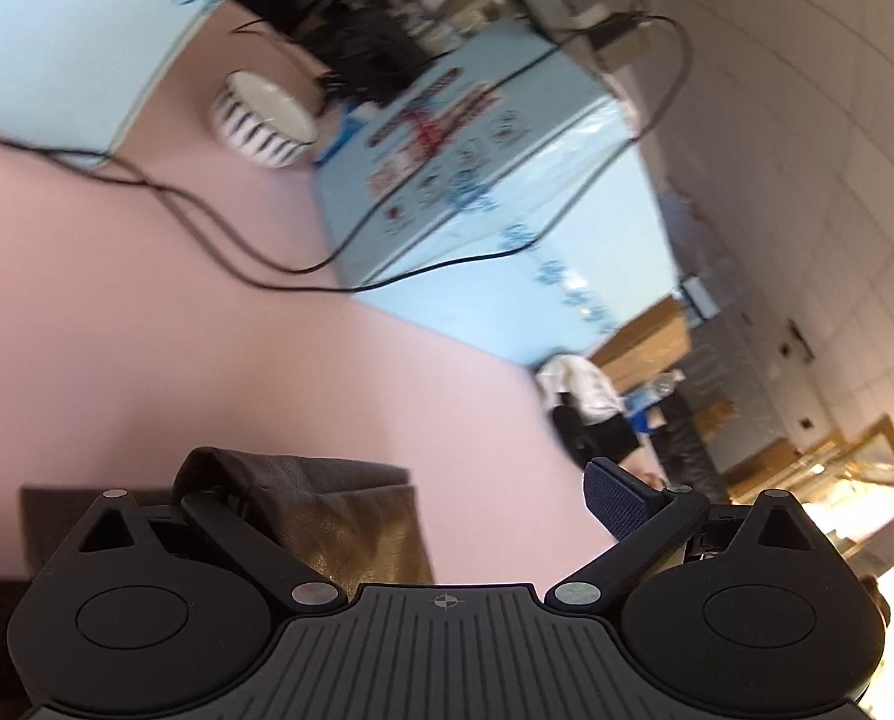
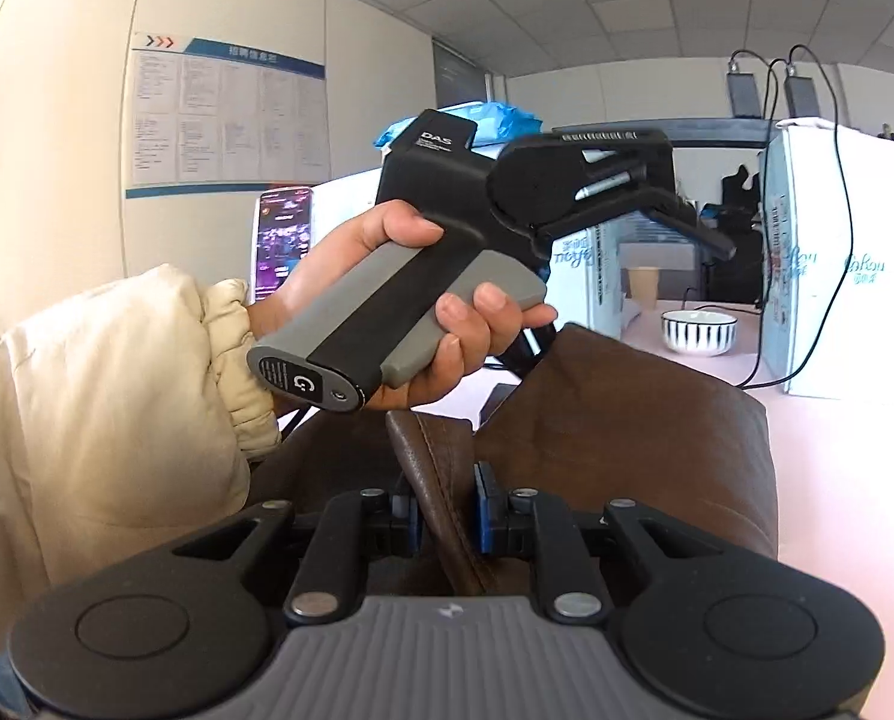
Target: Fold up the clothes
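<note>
A brown leather-like garment (image 2: 627, 420) lies on the pink table (image 1: 207, 330). In the right wrist view a seamed fold of it stands up between the blue pads (image 2: 486, 510) of my right gripper (image 2: 445, 513), which is shut on it. A hand (image 2: 447, 324) in a cream sleeve holds the other gripper's handle above the garment. In the left wrist view my left gripper (image 1: 408, 486) is wide open. The garment's edge (image 1: 339, 516) drapes over its left finger, and its right finger pad (image 1: 615, 504) is bare above the table.
A striped bowl (image 1: 264, 120) and light blue boxes (image 1: 477, 180) stand further back, with black cables (image 1: 207, 222) trailing across the table. A paper cup (image 2: 643, 285), a lit phone (image 2: 282, 240) and a white box (image 2: 855, 276) also show.
</note>
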`<state>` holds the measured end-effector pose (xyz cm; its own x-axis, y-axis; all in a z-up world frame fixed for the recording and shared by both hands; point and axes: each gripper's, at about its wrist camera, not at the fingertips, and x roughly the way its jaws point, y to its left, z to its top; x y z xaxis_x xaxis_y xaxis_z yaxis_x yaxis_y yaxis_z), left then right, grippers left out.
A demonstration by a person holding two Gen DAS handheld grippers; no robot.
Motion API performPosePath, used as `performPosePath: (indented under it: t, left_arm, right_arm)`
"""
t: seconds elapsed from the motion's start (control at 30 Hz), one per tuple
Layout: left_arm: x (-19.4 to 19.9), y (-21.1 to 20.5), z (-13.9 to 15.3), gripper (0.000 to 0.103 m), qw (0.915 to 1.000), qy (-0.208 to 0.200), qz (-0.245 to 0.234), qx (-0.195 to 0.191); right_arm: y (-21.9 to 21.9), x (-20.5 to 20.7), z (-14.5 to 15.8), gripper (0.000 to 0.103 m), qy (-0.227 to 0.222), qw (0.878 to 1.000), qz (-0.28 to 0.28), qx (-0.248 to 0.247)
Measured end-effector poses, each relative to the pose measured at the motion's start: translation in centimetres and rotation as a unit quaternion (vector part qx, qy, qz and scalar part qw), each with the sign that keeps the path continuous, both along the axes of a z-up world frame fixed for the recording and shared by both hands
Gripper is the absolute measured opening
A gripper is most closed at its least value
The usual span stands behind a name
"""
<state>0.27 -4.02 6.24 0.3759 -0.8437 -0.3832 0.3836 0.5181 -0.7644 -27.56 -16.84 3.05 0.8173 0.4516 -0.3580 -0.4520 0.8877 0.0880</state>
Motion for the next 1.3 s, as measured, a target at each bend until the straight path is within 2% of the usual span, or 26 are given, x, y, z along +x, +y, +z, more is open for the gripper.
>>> performPosePath:
  t: [0.1, 0.17, 0.23, 0.4, 0.5, 0.57, 0.63, 0.7, 0.73, 0.77, 0.83, 0.87, 0.93, 1.0, 1.03, 1.07, 1.1, 1.13, 1.2, 1.27, 1.3]
  left_arm:
    - [2.1, -1.1, -2.4, 0.100, 0.9974, 0.063, 0.010, 0.034]
    - [3.2, -0.8, -3.8, 0.100, 0.9943, 0.102, 0.011, 0.026]
    - [3.7, -0.2, -3.5, 0.100, 0.9934, 0.113, -0.003, 0.016]
    - [5.4, 1.3, -2.8, 0.100, 0.9844, 0.175, -0.012, -0.010]
    - [6.1, 0.9, -4.4, 0.100, 0.9796, 0.201, -0.001, 0.002]
    - [6.0, 0.2, -4.9, 0.100, 0.9810, 0.193, -0.008, 0.018]
    - [5.1, 0.0, -3.2, 0.100, 0.9867, 0.152, -0.030, 0.048]
    - [4.1, -0.2, -1.2, 0.100, 0.9871, 0.112, -0.067, 0.093]
    - [3.3, -0.3, 0.3, 0.100, 0.9819, 0.088, -0.095, 0.138]
    - [2.9, -0.3, 1.1, 0.100, 0.9744, 0.082, -0.098, 0.185]
    - [2.5, 0.7, 2.3, 0.100, 0.9538, 0.129, -0.035, 0.269]
    - [2.5, 1.5, 2.7, 0.100, 0.9532, 0.149, -0.016, 0.263]
    - [2.5, 3.3, 3.9, 0.100, 0.9657, 0.168, 0.001, 0.197]
    - [1.8, 4.1, 5.0, 0.100, 0.9787, 0.145, 0.012, 0.145]
    - [1.3, 3.9, 5.5, 0.100, 0.9860, 0.120, 0.005, 0.116]
    - [1.0, 3.5, 5.5, 0.101, 0.9897, 0.107, -0.006, 0.095]
    - [0.8, 2.9, 5.0, 0.101, 0.9916, 0.102, -0.016, 0.078]
    - [0.8, 1.8, 3.8, 0.101, 0.9921, 0.103, -0.025, 0.067]
    - [1.0, 0.4, 1.3, 0.101, 0.9901, 0.116, -0.024, 0.076]
    - [1.6, -0.6, -2.2, 0.101, 0.9861, 0.139, -0.024, 0.088]
    - [1.8, -0.8, -3.5, 0.103, 0.9862, 0.144, -0.023, 0.078]
  right_arm:
    - [1.4, 1.5, -0.9, 0.029, 0.055, 0.998, -0.006, -0.027]
    - [1.5, 1.7, -0.9, 0.030, 0.062, 0.998, -0.004, -0.026]
    - [1.3, 1.9, -1.0, 0.032, 0.072, 0.997, 0.002, -0.024]
    - [3.0, 1.4, -1.2, 0.036, 0.055, 0.995, 0.004, -0.085]
    - [3.7, 1.1, -1.4, 0.037, 0.048, 0.993, 0.000, -0.107]
    - [3.9, 1.1, -1.4, 0.037, 0.046, 0.993, -0.001, -0.110]
    - [4.0, 1.1, -1.3, 0.037, 0.045, 0.993, 0.000, -0.109]
    - [4.0, 1.3, -1.4, 0.037, 0.044, 0.993, 0.001, -0.108]
    - [4.0, 1.4, -1.4, 0.037, 0.045, 0.993, 0.001, -0.107]
    - [3.9, 1.4, -1.4, 0.037, 0.045, 0.993, 0.000, -0.106]
    - [3.8, 1.4, -1.4, 0.037, 0.046, 0.994, 0.000, -0.103]
    - [3.9, 1.3, -1.4, 0.037, 0.046, 0.994, -0.001, -0.104]
    - [3.9, 1.3, -1.4, 0.038, 0.045, 0.993, -0.001, -0.105]
    - [4.0, 1.2, -1.5, 0.038, 0.044, 0.993, -0.002, -0.105]
    - [4.0, 1.1, -1.5, 0.039, 0.044, 0.993, 0.001, -0.105]
    - [4.0, 1.0, -1.6, 0.040, 0.043, 0.994, 0.005, -0.105]
    - [4.0, 1.0, -1.6, 0.046, 0.043, 0.994, 0.009, -0.105]
    - [3.9, 0.8, -1.6, 0.057, 0.042, 0.994, 0.021, -0.103]
    - [3.4, 0.3, -1.4, 0.071, 0.043, 0.993, 0.057, -0.091]
    - [2.4, -0.2, -1.2, 0.076, 0.045, 0.992, 0.096, -0.072]
    - [1.7, -0.5, -1.0, 0.081, 0.046, 0.990, 0.118, -0.064]
